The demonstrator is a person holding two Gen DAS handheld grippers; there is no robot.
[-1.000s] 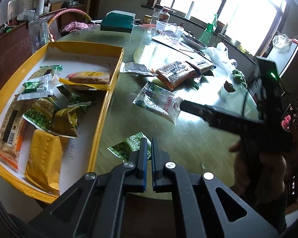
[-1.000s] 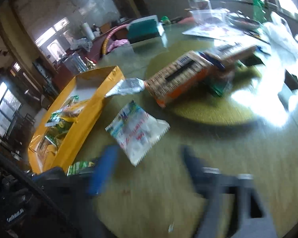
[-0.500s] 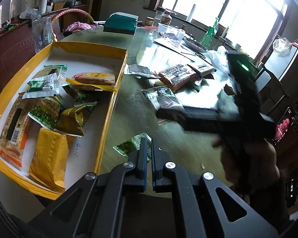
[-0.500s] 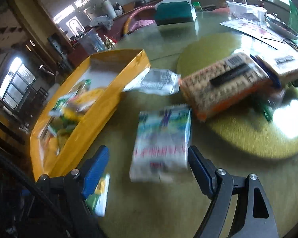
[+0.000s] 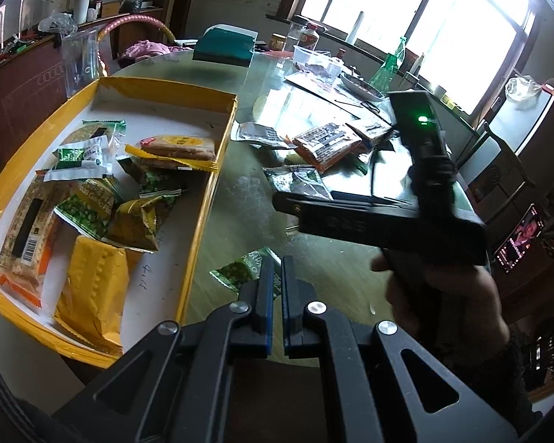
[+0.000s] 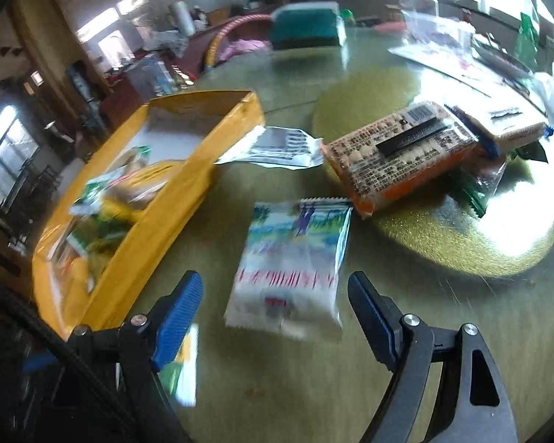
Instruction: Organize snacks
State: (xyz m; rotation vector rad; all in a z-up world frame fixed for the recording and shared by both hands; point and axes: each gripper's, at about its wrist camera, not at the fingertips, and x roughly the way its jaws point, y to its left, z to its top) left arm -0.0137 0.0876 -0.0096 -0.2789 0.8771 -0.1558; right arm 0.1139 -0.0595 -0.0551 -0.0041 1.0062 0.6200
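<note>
A yellow tray [image 5: 203,199] on the left of the glass table holds several snack packets. Just in front of my left gripper [image 5: 276,264], which is shut on nothing, a green pea packet [image 5: 236,271] lies on the table. My right gripper [image 6: 273,282] is open and tilted down over a white snack packet [image 6: 291,258], which lies flat between its blue pads [image 6: 177,306] without touching them. The left wrist view shows a hand [image 5: 443,295] holding the right gripper above the table, covering most of the white packet. The green pea packet [image 6: 181,365] also appears under the right gripper's left finger.
An orange cracker pack [image 6: 399,155] and a second pack [image 6: 517,133] lie on a round gold mat [image 6: 443,243] beyond the white packet. A silver packet [image 6: 277,147] lies by the tray's far corner. A teal box [image 5: 223,48], jars and bottles stand at the table's back.
The right gripper has swung in toward the tray and come down, so the white packet now lies between its open fingers. The left gripper has stayed put and shut.
</note>
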